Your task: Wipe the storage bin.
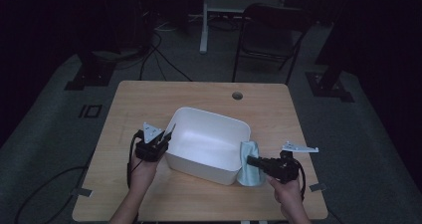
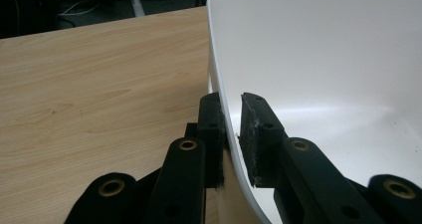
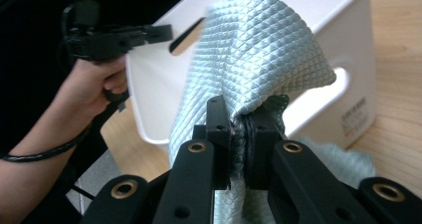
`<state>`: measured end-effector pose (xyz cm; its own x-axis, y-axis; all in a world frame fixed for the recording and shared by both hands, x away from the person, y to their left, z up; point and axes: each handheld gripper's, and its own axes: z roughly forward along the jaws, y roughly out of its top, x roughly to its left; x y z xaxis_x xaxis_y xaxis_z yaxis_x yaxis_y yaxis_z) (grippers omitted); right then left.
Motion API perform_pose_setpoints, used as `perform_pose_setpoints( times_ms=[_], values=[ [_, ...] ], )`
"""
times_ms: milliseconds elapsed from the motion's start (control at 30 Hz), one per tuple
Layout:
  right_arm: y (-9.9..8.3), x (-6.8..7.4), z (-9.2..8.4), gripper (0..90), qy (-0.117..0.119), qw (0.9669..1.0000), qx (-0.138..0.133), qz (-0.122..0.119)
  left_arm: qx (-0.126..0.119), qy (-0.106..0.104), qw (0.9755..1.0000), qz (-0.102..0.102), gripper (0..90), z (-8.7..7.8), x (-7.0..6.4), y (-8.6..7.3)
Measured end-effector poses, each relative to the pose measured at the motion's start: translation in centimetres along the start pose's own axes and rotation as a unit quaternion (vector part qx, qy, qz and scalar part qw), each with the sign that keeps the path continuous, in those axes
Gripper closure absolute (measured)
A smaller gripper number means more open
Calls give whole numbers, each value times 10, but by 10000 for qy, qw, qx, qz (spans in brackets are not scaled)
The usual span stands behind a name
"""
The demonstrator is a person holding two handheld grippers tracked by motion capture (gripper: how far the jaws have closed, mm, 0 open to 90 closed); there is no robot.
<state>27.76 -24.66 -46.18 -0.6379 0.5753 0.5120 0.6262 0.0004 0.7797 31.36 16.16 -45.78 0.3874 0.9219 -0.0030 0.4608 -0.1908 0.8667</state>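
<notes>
While the left tool pinches the white tub's rim at centre frame, the right tool clamps a pale-blue cloth at the tub's lower-right corner.

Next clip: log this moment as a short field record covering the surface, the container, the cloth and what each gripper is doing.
surface: light wooden table
container: white plastic tub, open top, nothing seen inside
cloth: pale blue-green quilted cloth, hanging beside the tub's right end, its lower end on the table
left gripper: shut on the tub's left rim, one jaw outside the wall, one inside
right gripper: shut on a gathered fold of the cloth
</notes>
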Motion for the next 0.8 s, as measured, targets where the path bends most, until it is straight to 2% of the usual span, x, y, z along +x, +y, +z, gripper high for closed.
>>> perform_pose_setpoints(
  times_ms=[100, 267, 367, 467, 567, 700, 800],
  values=[
    [-2, -4, 3, 841, -88, 9999, 50, 35, 8, 10, 10000, 4, 800, 0, 0, 0],
    [-12, -14, 18, 842, -265, 9992, 262, 129, 8, 6, 10000, 30, 807, 0, 0, 0],
    [-13, -18, 19, 842, -232, 9990, 301, 214, 8, 29, 10000, 68, 806, 0, -1, 0],
    [-10, -18, 15, 841, -223, 9993, 233, 195, 7, 7, 10000, 81, 805, 0, 0, 0],
    [-2, -17, 8, 841, -198, 9996, 51, 174, 20, -101, 9999, 48, 805, 0, 0, 0],
    [-2, -18, 16, 842, -267, 9995, 105, 143, 24, -76, 9999, 80, 808, 0, -2, 1],
    [-6, -24, 19, 842, -230, 9992, 177, 277, 27, -49, 10000, 67, 808, 0, -2, 1]
  ],
)
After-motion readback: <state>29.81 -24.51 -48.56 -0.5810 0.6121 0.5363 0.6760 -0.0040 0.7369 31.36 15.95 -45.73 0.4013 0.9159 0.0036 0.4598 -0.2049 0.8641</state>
